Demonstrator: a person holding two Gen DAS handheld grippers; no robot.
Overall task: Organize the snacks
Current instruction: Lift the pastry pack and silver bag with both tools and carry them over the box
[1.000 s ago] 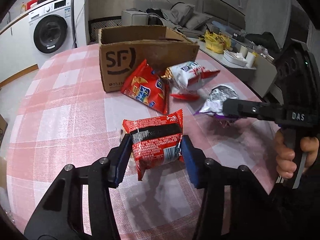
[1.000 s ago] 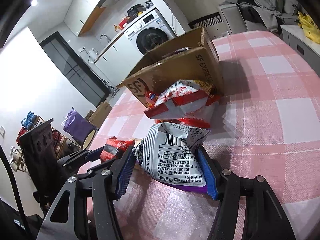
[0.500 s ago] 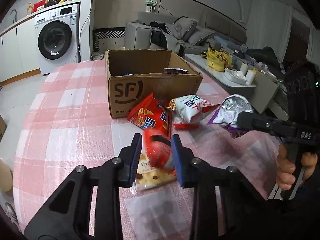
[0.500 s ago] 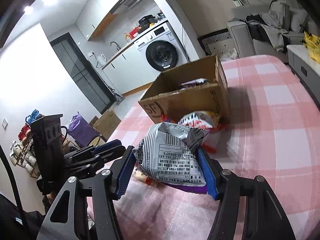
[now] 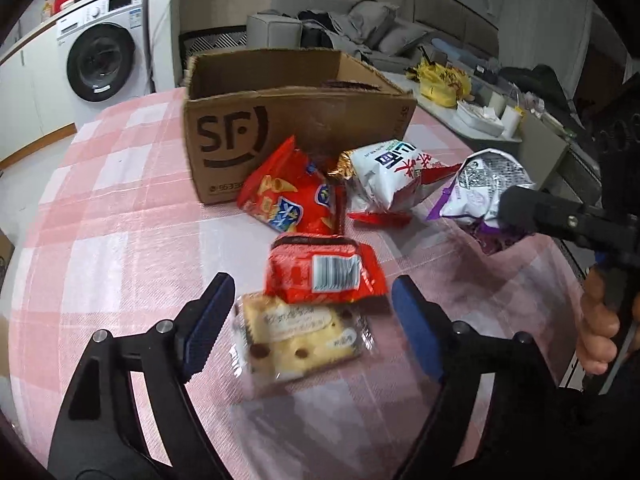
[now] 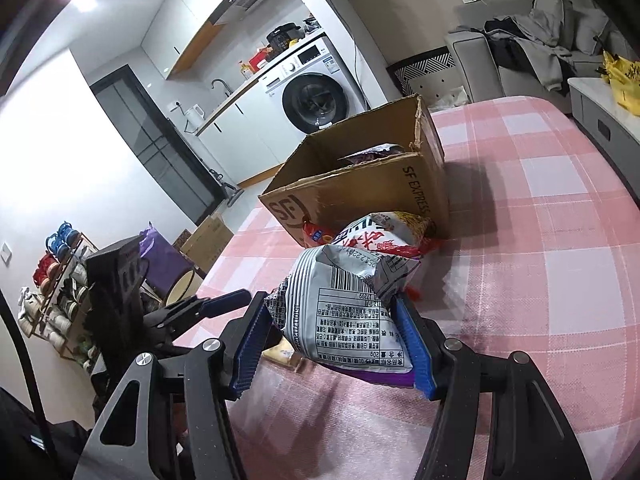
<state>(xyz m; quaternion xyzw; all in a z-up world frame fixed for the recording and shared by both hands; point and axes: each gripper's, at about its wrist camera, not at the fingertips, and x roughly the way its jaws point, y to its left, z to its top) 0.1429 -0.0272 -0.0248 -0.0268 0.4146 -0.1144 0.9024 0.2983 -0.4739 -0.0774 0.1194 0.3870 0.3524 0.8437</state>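
Note:
My left gripper (image 5: 312, 320) is open and empty. A red snack packet (image 5: 324, 270) lies between and just beyond its fingers, resting partly on a clear-wrapped biscuit pack (image 5: 298, 334). My right gripper (image 6: 334, 344) is shut on a silver and purple snack bag (image 6: 348, 312), held above the table; the bag also shows in the left wrist view (image 5: 484, 188). An open SF cardboard box (image 5: 296, 120) stands behind, with some packets inside. A red chip bag (image 5: 292, 200) and a white noodle-snack bag (image 5: 392, 172) lean at its front.
The table has a pink checked cloth (image 5: 120, 248). A washing machine (image 5: 100, 60) stands at far left, a sofa (image 5: 352, 32) behind the box, and a cluttered low table (image 5: 480, 112) to the right.
My left gripper has opened and let go of the red packet, which now lies on the biscuit pack. My right gripper has kept hold of the silver bag and lifted it.

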